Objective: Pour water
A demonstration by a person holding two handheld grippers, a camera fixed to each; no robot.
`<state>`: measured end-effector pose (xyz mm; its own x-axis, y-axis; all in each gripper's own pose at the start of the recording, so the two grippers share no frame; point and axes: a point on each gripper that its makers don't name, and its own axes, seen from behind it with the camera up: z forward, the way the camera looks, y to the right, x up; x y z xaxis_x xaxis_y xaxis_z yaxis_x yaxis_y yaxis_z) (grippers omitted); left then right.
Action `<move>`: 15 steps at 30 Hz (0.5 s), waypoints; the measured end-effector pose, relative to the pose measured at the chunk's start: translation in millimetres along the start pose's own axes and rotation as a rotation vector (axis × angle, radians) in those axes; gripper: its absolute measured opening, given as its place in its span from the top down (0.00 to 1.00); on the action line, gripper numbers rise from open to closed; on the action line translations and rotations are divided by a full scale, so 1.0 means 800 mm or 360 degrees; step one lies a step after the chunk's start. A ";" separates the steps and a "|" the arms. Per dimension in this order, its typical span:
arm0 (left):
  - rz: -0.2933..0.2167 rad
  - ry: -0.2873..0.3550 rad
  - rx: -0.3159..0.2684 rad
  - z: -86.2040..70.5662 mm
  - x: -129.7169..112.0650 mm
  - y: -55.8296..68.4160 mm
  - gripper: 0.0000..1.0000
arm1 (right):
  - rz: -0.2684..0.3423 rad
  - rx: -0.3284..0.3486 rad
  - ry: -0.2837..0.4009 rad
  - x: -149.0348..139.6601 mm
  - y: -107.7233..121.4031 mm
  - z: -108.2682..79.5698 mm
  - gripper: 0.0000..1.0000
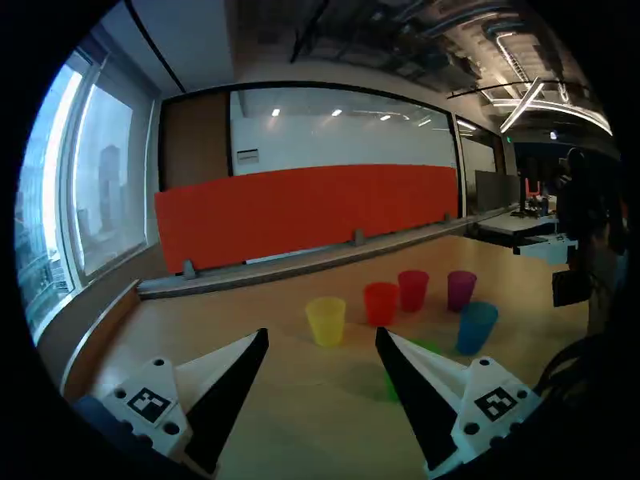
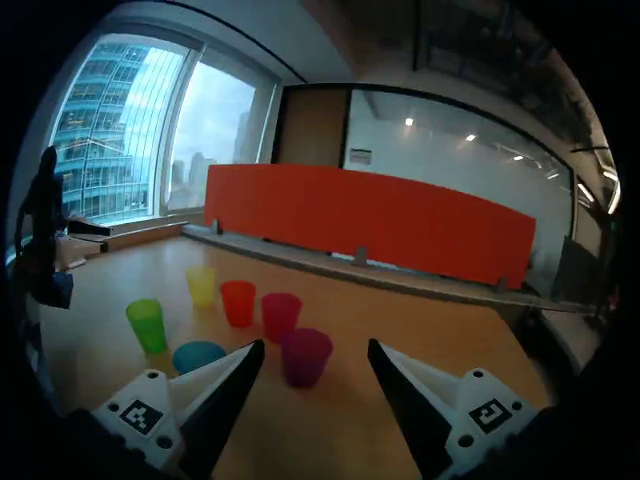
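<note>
The left gripper [image 1: 320, 331] and right gripper [image 2: 314, 342] both gape wide and empty, the left partly hiding the green cup [image 1: 428, 346], the right the blue cup [image 2: 196, 354].

The left gripper [image 1: 321, 331] hangs over the wooden worktop [image 1: 304, 416] with its jaws spread wide and nothing between them. Past the tips stand plastic cups: a yellow cup [image 1: 326, 320] nearest, an orange cup [image 1: 381, 303] beside it, then a red cup [image 1: 413, 290] and a purple cup [image 1: 461, 290] farther back, with a blue cup [image 1: 476, 326] in front of the purple one. A green cup [image 1: 426, 346] sits partly hidden behind one finger. An orange divider panel [image 1: 304, 212] runs along the worktop's far edge
</note>
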<state>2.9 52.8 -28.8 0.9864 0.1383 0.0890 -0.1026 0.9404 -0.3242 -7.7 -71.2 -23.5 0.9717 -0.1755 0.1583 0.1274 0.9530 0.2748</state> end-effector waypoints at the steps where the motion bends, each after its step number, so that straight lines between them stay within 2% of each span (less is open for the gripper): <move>1: -0.0007 0.0022 0.0016 -0.001 0.004 0.000 0.00 | 0.0008 -0.0028 0.0024 0.004 0.004 -0.001 0.00; 9: -0.0128 0.0196 0.0095 -0.007 0.036 -0.001 0.00 | 0.0069 -0.0212 0.0190 0.028 0.027 -0.009 0.00; 15: -0.0182 0.0297 0.0125 -0.007 0.056 -0.002 0.00 | 0.0082 -0.0321 0.0270 0.036 0.034 -0.018 0.00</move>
<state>48.0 55.7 -29.6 0.9981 -0.0234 -0.0568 0.0086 0.9689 -0.2472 26.9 -46.4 -25.1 0.9952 -0.0976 0.0012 0.0973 0.9926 0.0730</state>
